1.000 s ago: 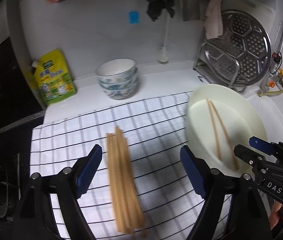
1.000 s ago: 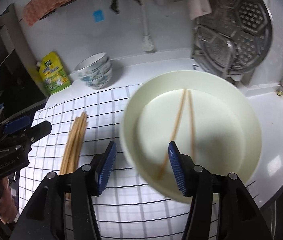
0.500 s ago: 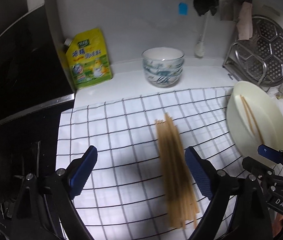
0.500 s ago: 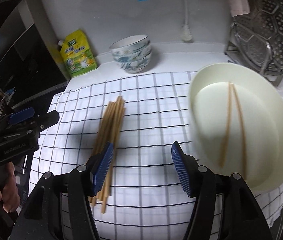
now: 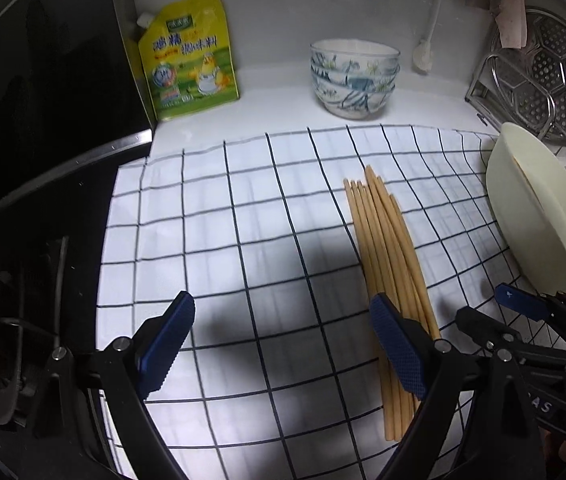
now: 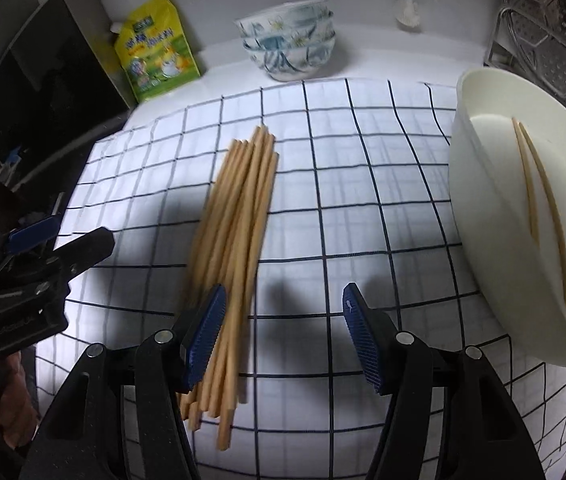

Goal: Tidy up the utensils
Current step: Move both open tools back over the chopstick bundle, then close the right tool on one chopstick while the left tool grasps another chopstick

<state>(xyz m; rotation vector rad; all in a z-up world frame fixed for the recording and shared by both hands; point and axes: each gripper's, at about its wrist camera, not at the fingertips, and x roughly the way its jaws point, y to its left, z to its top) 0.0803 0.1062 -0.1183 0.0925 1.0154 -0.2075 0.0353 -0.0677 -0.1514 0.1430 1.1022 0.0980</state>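
left gripper (image 5: 283, 344): gaping wide, gripping nothing
right gripper (image 6: 283, 332): gaping wide, gripping nothing
chopstick bundle (image 6: 235, 236): lying on checked cloth (image 6: 363, 184), passing beneath each gripper's inner finger
cream basin (image 6: 483, 184): sitting right of right gripper, cradling two chopsticks (image 6: 543, 208)

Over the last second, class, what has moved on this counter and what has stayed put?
Both tongs swung left, away from the cream bowl: the right tongs now hang over the chopstick bundle, and the left tongs over bare checked cloth. Nothing was gripped or released. Bundle, bowl and the two chopsticks in the bowl have not moved.
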